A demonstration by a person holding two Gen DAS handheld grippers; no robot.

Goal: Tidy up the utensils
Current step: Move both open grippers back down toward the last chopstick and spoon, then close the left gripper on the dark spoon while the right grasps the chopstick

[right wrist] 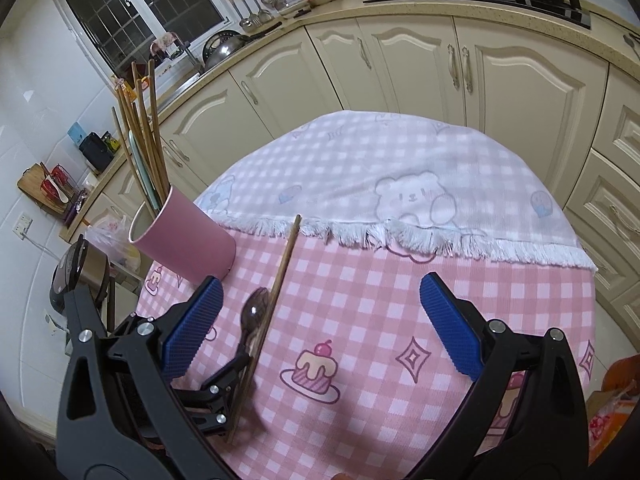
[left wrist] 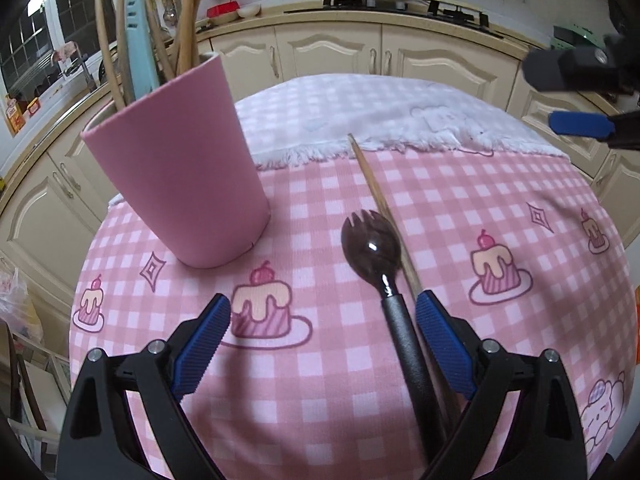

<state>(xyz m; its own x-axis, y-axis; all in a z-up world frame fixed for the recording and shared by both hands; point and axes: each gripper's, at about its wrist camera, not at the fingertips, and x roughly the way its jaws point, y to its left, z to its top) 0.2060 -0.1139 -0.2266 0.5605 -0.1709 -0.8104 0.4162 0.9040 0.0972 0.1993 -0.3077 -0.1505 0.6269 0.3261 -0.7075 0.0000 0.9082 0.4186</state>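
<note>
Tabletop [left wrist: 460, 216]: round, covered by a pink checked cloth printed with cherry-topped cakes and diamond stars; a bear figure shows at 4 o'clock in the left wrist view.
White cloth [right wrist: 360, 168]: a paler checked layer with a fringed hem and a faint bear print, lying across the far part of the tabletop, toward 12 o'clock.
Left gripper [left wrist: 323, 320]: low over the near edge, jaws spread wide and empty — its right-hand pad [left wrist: 442, 336] sits just beside the spork's handle, and whether they touch cannot be told.
Right gripper [right wrist: 321, 296]: raised over the tabletop, jaws released and holding nothing; in the left wrist view it shows at 2 o'clock.
Pink cup [left wrist: 180, 168]: upright at 10 o'clock from the spork, holding several wooden chopsticks [right wrist: 140, 128] and a pale blue utensil [left wrist: 140, 48].
Spork [left wrist: 372, 244]: dark and glossy with a black handle, lying flat on the pink cloth, tines pointing to 12 o'clock.
Loose chopstick [left wrist: 374, 184]: wooden, lying right alongside the spork, its far tip reaching the white fringe.
Writing: no brand or label can be read — the packets on the far counter are too blurred.
</note>
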